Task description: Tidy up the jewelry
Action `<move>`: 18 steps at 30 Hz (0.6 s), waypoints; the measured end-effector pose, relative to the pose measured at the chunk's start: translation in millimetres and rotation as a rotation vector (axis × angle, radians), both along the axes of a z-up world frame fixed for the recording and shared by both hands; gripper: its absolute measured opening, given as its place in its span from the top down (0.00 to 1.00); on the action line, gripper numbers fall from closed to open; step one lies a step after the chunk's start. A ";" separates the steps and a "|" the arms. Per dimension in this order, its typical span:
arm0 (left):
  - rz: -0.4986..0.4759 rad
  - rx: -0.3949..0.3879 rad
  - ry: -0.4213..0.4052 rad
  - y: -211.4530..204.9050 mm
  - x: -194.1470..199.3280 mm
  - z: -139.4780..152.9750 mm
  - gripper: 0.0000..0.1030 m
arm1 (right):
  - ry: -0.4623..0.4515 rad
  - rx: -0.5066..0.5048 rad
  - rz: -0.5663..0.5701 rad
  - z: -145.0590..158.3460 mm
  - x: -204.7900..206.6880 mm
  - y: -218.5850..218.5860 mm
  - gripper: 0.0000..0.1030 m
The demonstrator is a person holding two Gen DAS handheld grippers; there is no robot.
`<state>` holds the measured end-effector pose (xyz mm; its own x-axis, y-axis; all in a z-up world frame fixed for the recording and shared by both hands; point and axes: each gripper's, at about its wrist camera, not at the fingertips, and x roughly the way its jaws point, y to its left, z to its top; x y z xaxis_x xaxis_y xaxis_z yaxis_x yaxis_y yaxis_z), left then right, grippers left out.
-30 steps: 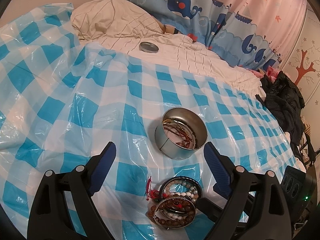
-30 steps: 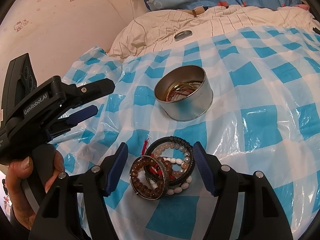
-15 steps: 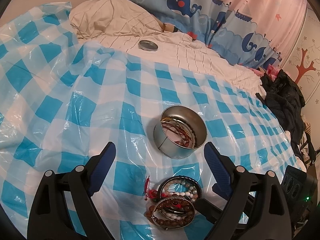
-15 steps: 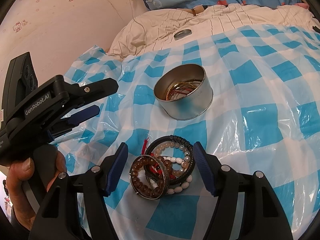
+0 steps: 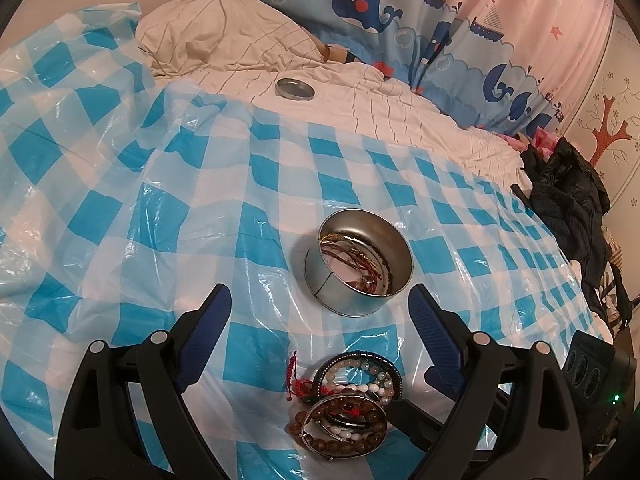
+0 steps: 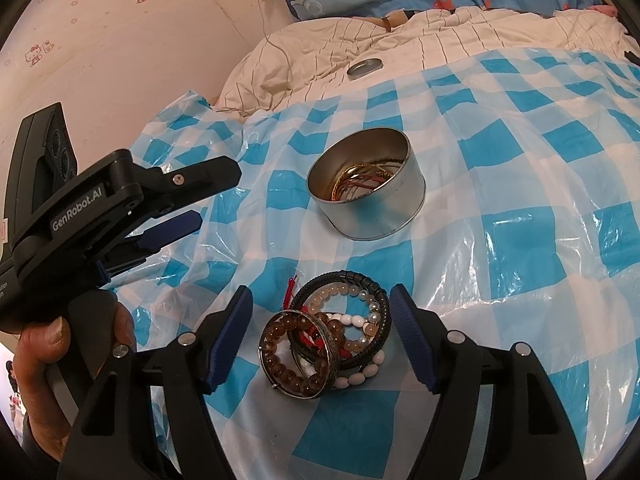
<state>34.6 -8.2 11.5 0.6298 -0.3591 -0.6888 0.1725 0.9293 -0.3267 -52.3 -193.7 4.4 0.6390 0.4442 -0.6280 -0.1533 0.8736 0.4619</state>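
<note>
A pile of beaded and banded bracelets (image 6: pixel 328 340) lies on the blue-checked plastic sheet (image 6: pixel 500 140). My right gripper (image 6: pixel 321 291) straddles it with its jaws opening, and the pads do not touch the beads. Just beyond stands an open round metal tin (image 6: pixel 380 216) with thin bracelets and red cords inside. My left gripper (image 5: pixel 320 292) hangs open over the sheet, with the tin (image 5: pixel 352 300) ahead of it and the pile (image 5: pixel 348 396) below. In the right wrist view a hand holds the left gripper (image 6: pixel 216 196) at the left.
The tin's lid (image 5: pixel 294 89) rests on the striped cream bedding (image 5: pixel 360 112) beyond the sheet, near a pillow (image 5: pixel 208 36). A whale-print curtain hangs behind. Dark clothes (image 5: pixel 568 196) are heaped at the bed's right edge. A charger cable (image 6: pixel 276 52) trails over the bedding.
The right gripper's jaws stand slightly wider around the bracelet pile. Neither hand has shifted, and the tin and the pile lie where they were.
</note>
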 end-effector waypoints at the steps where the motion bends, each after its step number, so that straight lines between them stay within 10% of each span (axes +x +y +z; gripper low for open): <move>1: 0.000 0.000 0.000 0.0 0.1 0.1 0.16 | 0.000 0.000 0.000 0.0 -0.1 0.0 0.34; 18: -0.001 0.000 0.002 -0.8 0.6 0.4 0.16 | 0.002 0.001 -0.001 0.2 0.0 0.0 0.34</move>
<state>35.3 -9.0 12.0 0.6279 -0.3594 -0.6904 0.1726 0.9292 -0.3268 -52.2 -193.7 4.7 0.6382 0.4445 -0.6286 -0.1518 0.8731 0.4633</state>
